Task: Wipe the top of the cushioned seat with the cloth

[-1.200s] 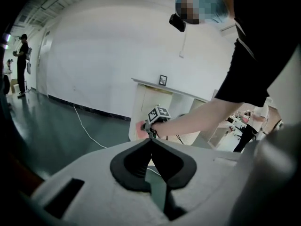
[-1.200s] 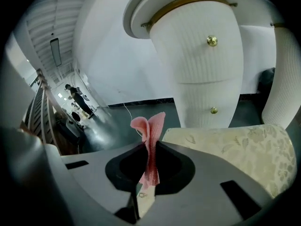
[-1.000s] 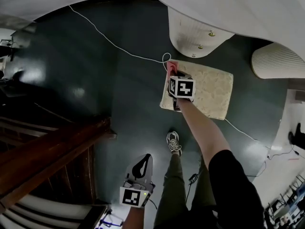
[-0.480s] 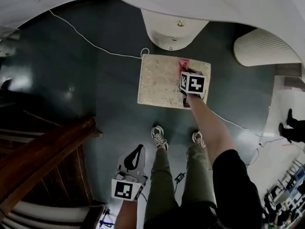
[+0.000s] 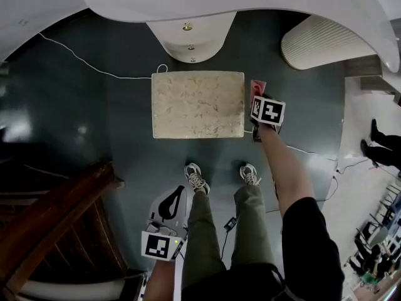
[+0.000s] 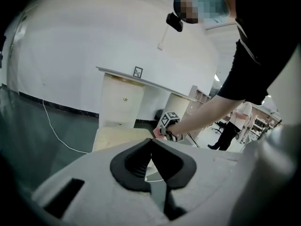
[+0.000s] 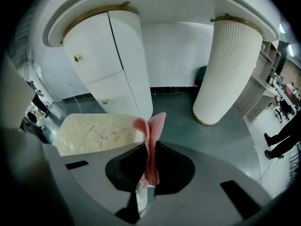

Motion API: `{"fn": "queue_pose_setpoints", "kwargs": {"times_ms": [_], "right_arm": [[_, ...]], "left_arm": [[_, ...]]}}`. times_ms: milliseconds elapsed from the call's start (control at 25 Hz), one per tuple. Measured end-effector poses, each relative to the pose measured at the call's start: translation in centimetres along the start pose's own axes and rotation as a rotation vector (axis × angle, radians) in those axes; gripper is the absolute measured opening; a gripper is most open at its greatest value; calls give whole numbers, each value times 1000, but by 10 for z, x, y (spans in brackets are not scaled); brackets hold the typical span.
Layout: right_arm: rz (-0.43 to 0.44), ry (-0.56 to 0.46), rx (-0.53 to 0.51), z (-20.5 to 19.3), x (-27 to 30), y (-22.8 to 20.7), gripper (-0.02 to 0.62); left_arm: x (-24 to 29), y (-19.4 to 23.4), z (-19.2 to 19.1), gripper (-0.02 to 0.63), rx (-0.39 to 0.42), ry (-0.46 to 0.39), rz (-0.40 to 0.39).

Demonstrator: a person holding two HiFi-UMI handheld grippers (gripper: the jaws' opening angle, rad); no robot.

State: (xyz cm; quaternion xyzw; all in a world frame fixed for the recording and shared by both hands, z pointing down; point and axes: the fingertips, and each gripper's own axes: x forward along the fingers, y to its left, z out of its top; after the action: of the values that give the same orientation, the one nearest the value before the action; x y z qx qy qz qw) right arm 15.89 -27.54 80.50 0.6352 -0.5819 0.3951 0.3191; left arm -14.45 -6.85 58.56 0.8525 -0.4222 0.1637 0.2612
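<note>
Two jaws of the right gripper [image 7: 148,166] are closed on the cloth [image 7: 153,126]. It is pink and thin, pinched in a narrow bunch, and the free end stands up past the tips in a loose fold. The left gripper [image 6: 151,149] has its jaws together with nothing between them. It is held low by the person's left leg, well apart from the work.

Position: in the head view the cloth hangs just beside the right edge of the cushioned seat [image 5: 198,104], over the dark floor and not on the seat top. The seat is a pale, patterned rectangle in front of the person's shoes. A white cabinet base [image 5: 188,39] stands just behind it and a ribbed column [image 5: 319,39] is off to the right.

Handling (judgement): the cloth looks light and limp, so it will fold or trail if dragged by the bunch alone. The present pinch should do, provided the loose end is laid flat and pressed down. The seat top looks soft and should give under pressure, so moderate downward force should suffice.
</note>
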Motion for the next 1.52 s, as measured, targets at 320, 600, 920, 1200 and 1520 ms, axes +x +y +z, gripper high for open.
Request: {"fn": "queue_pose_setpoints", "kwargs": {"times_ms": [320,600,920,1200,1520], "right_arm": [[57,-59,1,7,-16,20,26],[329,-109,49,13,-34,163,26],[507,-71,21,-14,-31,317,26],[520,3,-17,-41,-11,378,26],[401,18,-48,-44,-1,314,26]], "left_arm": [[2,-4,13,17,6,-87,-1],[-30,12,8,17,-7,-35,33],[-78,53,-10,17,-45,-43,126],[-108,80,-35,17,-102,-29,201],[-96,71,-32,17,-101,-43,169]]}}
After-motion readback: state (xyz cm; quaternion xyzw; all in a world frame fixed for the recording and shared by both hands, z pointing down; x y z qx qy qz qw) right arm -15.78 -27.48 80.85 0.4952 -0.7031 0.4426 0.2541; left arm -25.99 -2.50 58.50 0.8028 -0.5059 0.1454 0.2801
